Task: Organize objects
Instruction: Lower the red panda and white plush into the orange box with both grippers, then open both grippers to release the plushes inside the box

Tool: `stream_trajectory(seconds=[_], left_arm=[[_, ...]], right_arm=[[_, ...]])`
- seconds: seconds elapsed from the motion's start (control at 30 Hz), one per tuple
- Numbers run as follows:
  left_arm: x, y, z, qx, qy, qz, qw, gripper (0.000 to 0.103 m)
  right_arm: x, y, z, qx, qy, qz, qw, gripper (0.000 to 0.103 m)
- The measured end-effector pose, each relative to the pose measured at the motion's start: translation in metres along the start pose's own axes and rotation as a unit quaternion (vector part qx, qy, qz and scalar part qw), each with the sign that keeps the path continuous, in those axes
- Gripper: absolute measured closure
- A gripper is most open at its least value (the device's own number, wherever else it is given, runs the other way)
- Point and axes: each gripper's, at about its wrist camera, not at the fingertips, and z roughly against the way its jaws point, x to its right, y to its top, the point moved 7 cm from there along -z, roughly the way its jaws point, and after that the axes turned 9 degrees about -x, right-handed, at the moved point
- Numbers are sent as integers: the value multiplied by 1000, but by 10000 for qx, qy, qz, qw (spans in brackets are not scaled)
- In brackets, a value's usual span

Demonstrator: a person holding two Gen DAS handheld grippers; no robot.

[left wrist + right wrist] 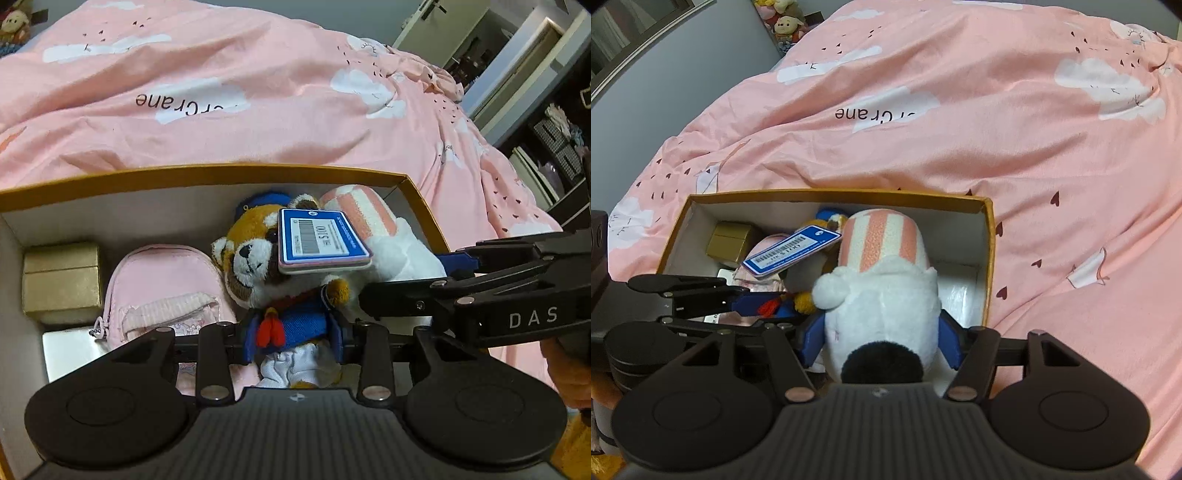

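Observation:
An open cardboard box (207, 175) (986, 266) lies on the pink bed. My left gripper (295, 338) is shut on a red panda plush (255, 258) in blue clothes, inside the box. A blue-and-white tag (321, 240) (792, 251) lies across the panda's head. My right gripper (882, 339) is shut on a white plush (886, 295) with a pink-striped hat and black nose, over the box's right half; the plush also shows in the left wrist view (373, 229). The right gripper's body (480, 295) reaches in from the right.
A pink pouch (162, 295), a gold box (61, 282) (733, 240) and a silver item (70, 349) sit in the box's left part. The pink cloud-print duvet (258, 92) surrounds the box. Plush toys (785, 22) sit at the headboard. Shelves (554, 147) stand at right.

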Motion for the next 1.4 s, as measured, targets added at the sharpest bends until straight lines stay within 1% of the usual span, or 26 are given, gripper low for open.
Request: stream_trajectory(seconds=[0.13, 0.23, 0.37, 0.4, 0.53, 0.63, 0.73, 0.83, 0.9, 0.93, 0.97, 1.03, 1.1, 1.13, 1.2, 1.23, 1.3, 1.33, 1.37, 1.4], left_arm=[[1, -1, 0, 74, 19, -94, 9999, 58], [2, -2, 0, 151, 64, -258, 9995, 54], [4, -4, -1, 149, 76, -464, 9988, 46], [5, -4, -1, 167, 123, -504, 9985, 40], [7, -5, 2, 216, 235, -638, 9975, 40], [12, -8, 9, 256, 366, -810, 9957, 35], [21, -16, 18, 219, 443, -1134, 9923, 35], [32, -29, 20, 180, 579, -1505, 9867, 36], [38, -34, 17, 152, 777, -1688, 9825, 37], [40, -36, 14, 142, 882, -1794, 9797, 40], [42, -38, 11, 132, 972, -1879, 9773, 46], [42, -37, 4, 60, 1111, -1926, 9749, 52], [42, -36, -1, 84, 1195, -1928, 9739, 58], [41, -35, -3, 88, 1206, -1907, 9742, 59], [39, -32, -5, 66, 1122, -1781, 9776, 63], [38, -32, -6, 68, 1098, -1753, 9784, 64], [38, -31, -7, 110, 1132, -1759, 9778, 67], [38, -31, -8, 124, 1164, -1791, 9768, 68], [39, -32, -9, 127, 1187, -1818, 9761, 69], [38, -31, -9, 130, 1184, -1834, 9758, 69]], right_arm=[[-1, 0, 0, -5, -45, 119, 9999, 38], [-2, -1, -1, -39, -38, 343, 9994, 37], [-7, -2, -1, 14, 8, 844, 9964, 34], [-8, -2, 0, 28, 15, 963, 9953, 33], [-10, -4, 2, 25, -36, 1147, 9934, 32], [-14, -8, 8, 65, -287, 1510, 9881, 32], [-21, -17, 14, 31, -432, 2027, 9783, 32], [-28, -32, 14, -134, -649, 2655, 9618, 32], [-30, -40, 8, -260, -850, 3053, 9481, 33], [-31, -44, 3, -335, -959, 3245, 9404, 34], [-32, -48, -1, -409, -1049, 3420, 9329, 37], [-35, -55, -10, -513, -1217, 3841, 9138, 38], [-37, -59, -19, -546, -1447, 4214, 8936, 38], [-37, -61, -24, -558, -1589, 4347, 8847, 37], [-38, -61, -32, -507, -1843, 4609, 8666, 34], [-38, -61, -35, -494, -1884, 4705, 8607, 34], [-38, -60, -41, -531, -1917, 4794, 8548, 36], [-36, -60, -45, -540, -1970, 4823, 8519, 42], [-35, -58, -46, -505, -2078, 4869, 8469, 51], [-34, -57, -46, -486, -2160, 4933, 8412, 55]])
